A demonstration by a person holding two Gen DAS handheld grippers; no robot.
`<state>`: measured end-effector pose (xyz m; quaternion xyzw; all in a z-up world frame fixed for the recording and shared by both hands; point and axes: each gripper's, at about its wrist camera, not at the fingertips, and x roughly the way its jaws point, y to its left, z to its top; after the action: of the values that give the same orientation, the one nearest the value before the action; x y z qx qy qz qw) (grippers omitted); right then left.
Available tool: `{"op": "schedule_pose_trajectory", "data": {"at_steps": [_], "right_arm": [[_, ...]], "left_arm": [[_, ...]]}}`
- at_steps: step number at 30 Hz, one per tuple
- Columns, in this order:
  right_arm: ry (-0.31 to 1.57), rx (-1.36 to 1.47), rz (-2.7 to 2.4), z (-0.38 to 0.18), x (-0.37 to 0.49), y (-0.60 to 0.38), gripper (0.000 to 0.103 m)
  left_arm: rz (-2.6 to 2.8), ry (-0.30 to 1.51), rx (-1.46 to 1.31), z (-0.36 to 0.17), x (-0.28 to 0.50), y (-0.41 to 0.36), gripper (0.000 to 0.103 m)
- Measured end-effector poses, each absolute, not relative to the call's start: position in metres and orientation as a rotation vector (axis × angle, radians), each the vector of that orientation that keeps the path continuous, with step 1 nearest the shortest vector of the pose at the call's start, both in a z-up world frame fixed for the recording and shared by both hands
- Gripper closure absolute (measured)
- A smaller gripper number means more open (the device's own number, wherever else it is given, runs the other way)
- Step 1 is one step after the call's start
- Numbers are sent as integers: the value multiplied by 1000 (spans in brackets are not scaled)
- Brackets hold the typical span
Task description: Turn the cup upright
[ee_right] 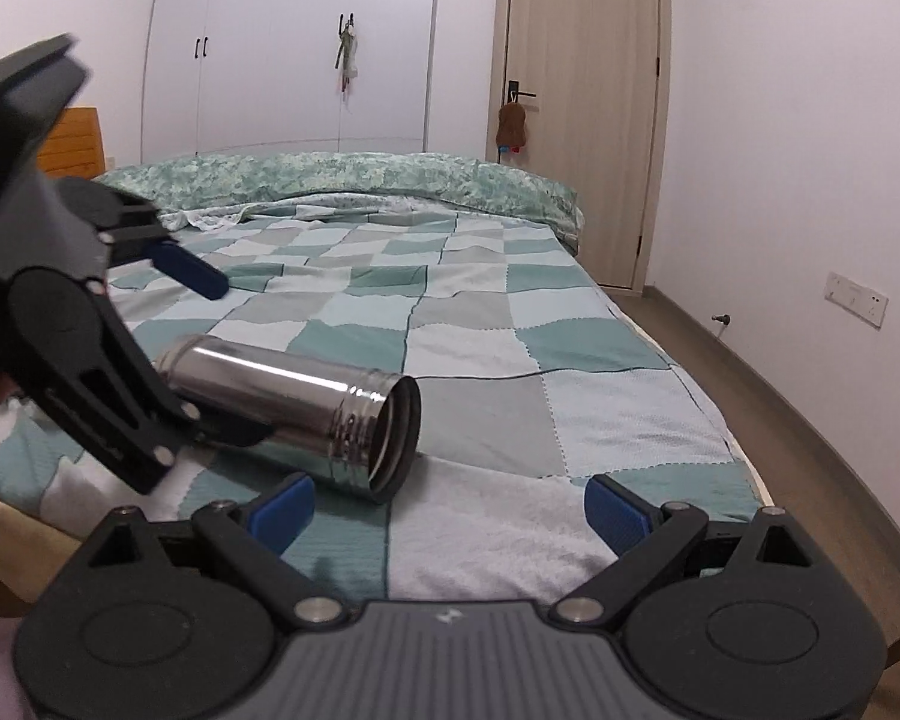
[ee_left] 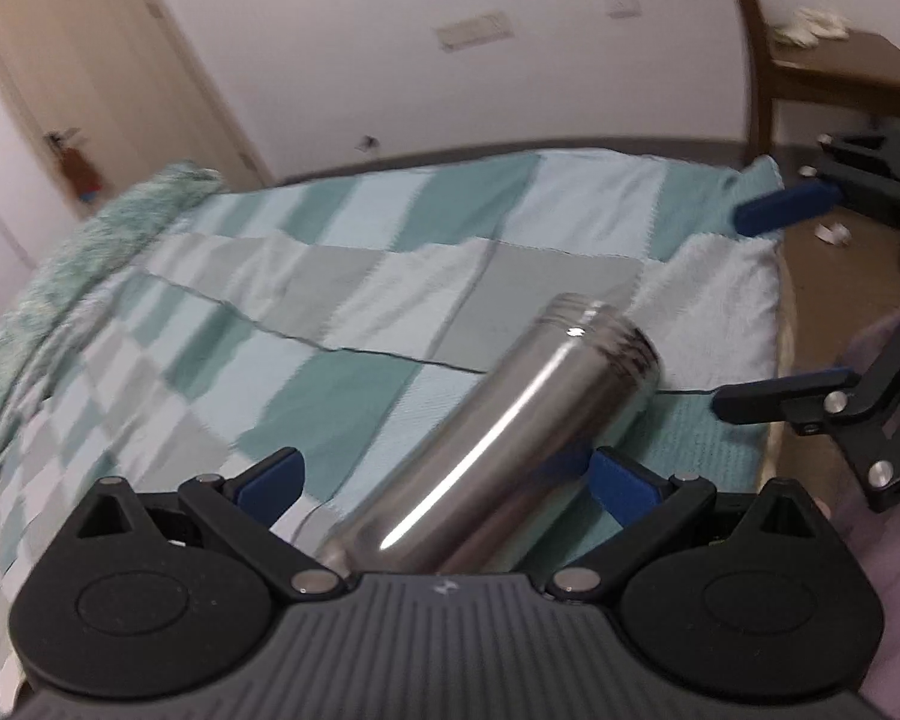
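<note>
On the bed's checked teal-and-white blanket (ee_right: pixel 510 324), a cylindrical stainless-steel cup (ee_right: pixel 294 411) is seen lying on its side, its threaded open mouth turned toward the foot of the bed. The left gripper (ee_left: pixel 444 477) is spread wide around the cup's closed end — its blue-padded fingers (ee_left: pixel 621 483) are set either side of it, not clamped. The right gripper (ee_right: pixel 450 507) is held released, near the mouth but apart from it.

We are in a home bedroom: a bed with a teal-and-white checkered blanket (ee_right: pixel 450 312), white built-in wardrobe (ee_right: pixel 288 42), light wooden door (ee_right: pixel 588 108).
</note>
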<state>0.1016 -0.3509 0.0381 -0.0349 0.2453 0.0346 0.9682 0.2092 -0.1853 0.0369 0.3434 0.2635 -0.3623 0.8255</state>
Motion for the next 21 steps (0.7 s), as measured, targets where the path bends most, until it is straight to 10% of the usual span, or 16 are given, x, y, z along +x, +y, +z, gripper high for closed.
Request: {"op": "schedule_pose_trajectory", "data": {"at_steps": [12, 21], "right_arm": [[499, -76, 98, 34, 118, -361, 6], [474, -50, 105, 39, 122, -370, 6]], "left_arm": [[-679, 837, 793, 32, 234, -208, 25], [-336, 1226, 346, 52, 247, -187, 34]]}}
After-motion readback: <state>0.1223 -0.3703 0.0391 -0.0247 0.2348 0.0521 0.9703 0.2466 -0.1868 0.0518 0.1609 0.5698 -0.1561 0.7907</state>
